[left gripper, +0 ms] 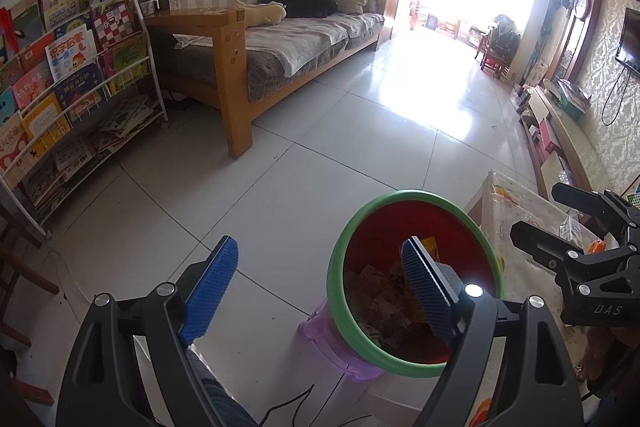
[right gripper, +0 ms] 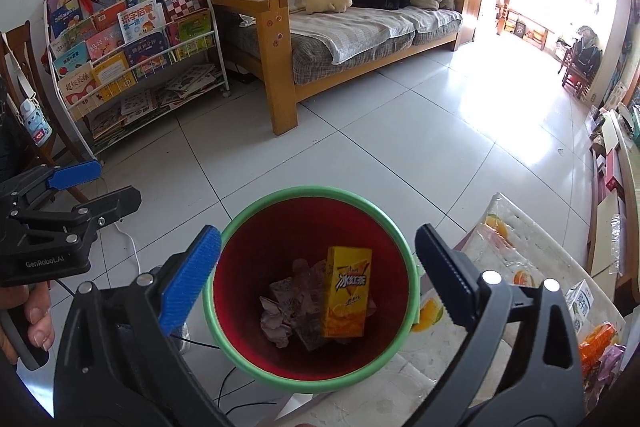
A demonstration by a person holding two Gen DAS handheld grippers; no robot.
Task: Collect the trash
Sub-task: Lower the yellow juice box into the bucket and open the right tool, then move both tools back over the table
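Right tool (right gripper: 318, 269) wide apart over the bin (right gripper: 256, 367), nothing between the pads — the yellow drink carton (right gripper: 347, 297) already down inside the bin, upright against the far-right wall, on top of crumpled paper (right gripper: 280, 311). Left tool (left gripper: 320, 291) also spread wide and empty, hovering at the near-left of the bin, one blue pad (left gripper: 422, 279) hanging over the rim.

More trash still out of the bin: a white milk carton (right gripper: 582, 301) and orange wrappers (right gripper: 600, 341) on the table (right gripper: 476, 239), to the right of the bin.

Risks from here, as judgement only:

- Bin perched on a small purple stool (left gripper: 340, 351) rather than on the floor. A knock on the green rim from either tool, especially the left one so close above it, could likely tip the bin and spill the paper.
- Swinging right from the bin toward the table could clip the rim or the table edge, both just beside each other.
- Thin wrappers probably slip or fold under a shallow pinch — easy to lose between table and bin, down onto the tiled floor (right gripper: 400, 131).
- Milk carton possibly not empty; a hard squeeze may squirt liquid.
- Cables (right gripper: 132, 247) trailing on the floor left of the bin — a snag there could tug a tool off line.
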